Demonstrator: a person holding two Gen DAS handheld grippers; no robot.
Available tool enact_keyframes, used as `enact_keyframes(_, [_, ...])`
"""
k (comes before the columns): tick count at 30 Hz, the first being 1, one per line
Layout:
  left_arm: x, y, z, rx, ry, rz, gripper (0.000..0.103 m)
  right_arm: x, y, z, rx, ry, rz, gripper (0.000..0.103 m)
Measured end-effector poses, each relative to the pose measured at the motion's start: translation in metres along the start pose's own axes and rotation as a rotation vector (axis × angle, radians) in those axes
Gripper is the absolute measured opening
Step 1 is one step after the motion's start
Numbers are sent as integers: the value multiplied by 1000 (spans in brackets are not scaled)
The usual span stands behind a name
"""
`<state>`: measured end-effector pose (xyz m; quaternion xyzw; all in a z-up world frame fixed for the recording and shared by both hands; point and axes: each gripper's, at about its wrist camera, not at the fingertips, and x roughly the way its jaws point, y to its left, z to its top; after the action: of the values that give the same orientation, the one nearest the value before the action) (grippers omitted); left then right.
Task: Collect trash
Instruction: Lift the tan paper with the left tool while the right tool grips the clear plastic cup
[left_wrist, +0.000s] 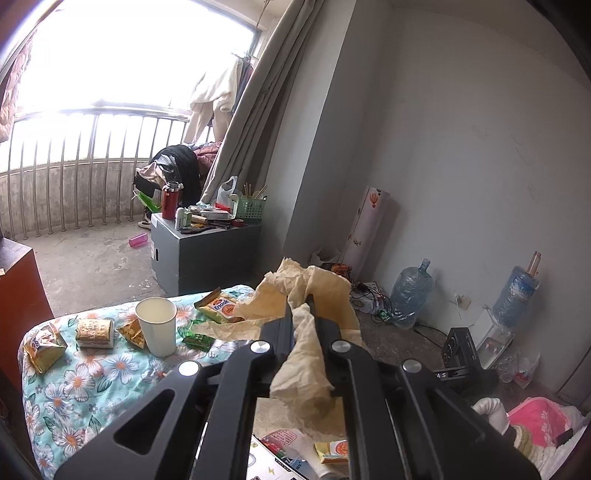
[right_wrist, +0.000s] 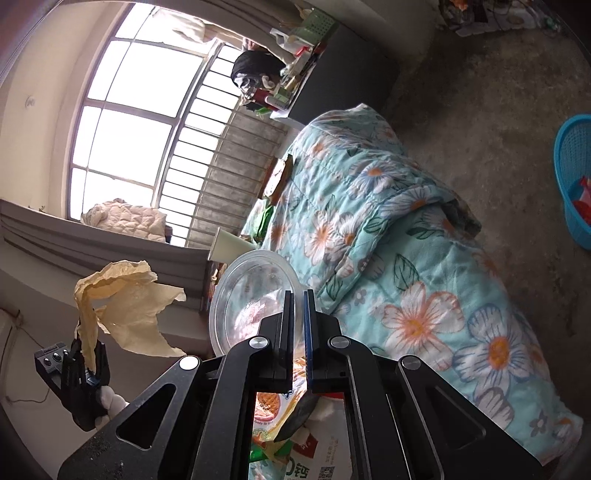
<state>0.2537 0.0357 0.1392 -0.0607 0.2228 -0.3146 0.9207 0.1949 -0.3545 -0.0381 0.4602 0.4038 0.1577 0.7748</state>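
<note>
My left gripper (left_wrist: 301, 308) is shut on a crumpled beige paper napkin (left_wrist: 314, 284) and holds it above the flowered quilt (left_wrist: 85, 384). The napkin (right_wrist: 125, 302) and the left gripper (right_wrist: 86, 354) also show at the left of the right wrist view. My right gripper (right_wrist: 299, 299) is shut on the rim of a clear plastic bowl (right_wrist: 251, 291), held over the quilt (right_wrist: 406, 280). A white paper cup (left_wrist: 157, 325), several snack wrappers (left_wrist: 44, 347) and a green wrapper (left_wrist: 197, 336) lie on the quilt.
A blue basket (right_wrist: 576, 177) with red trash stands on the floor at the right. A grey cabinet (left_wrist: 203, 247) with clutter stands beyond the quilt. Two water jugs (left_wrist: 410, 291) stand by the wall. More packets (right_wrist: 273, 417) lie under my right gripper.
</note>
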Motion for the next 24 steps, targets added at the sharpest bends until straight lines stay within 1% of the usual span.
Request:
enact_keyframes(4, [8, -22, 2, 18, 8, -47, 4, -23, -1, -1, 2, -53, 3, 3])
enact_keyframes(9, [22, -57, 6, 60, 17, -108, 4, -46, -14, -6, 31, -117, 0, 3])
enact_keyframes(17, [59, -109, 9, 119, 69, -156, 4, -82, -47, -9, 98, -198, 17, 3])
enact_keyframes(24, [95, -150, 1, 157, 127, -198, 4, -111, -80, -8, 148, -256, 22, 3])
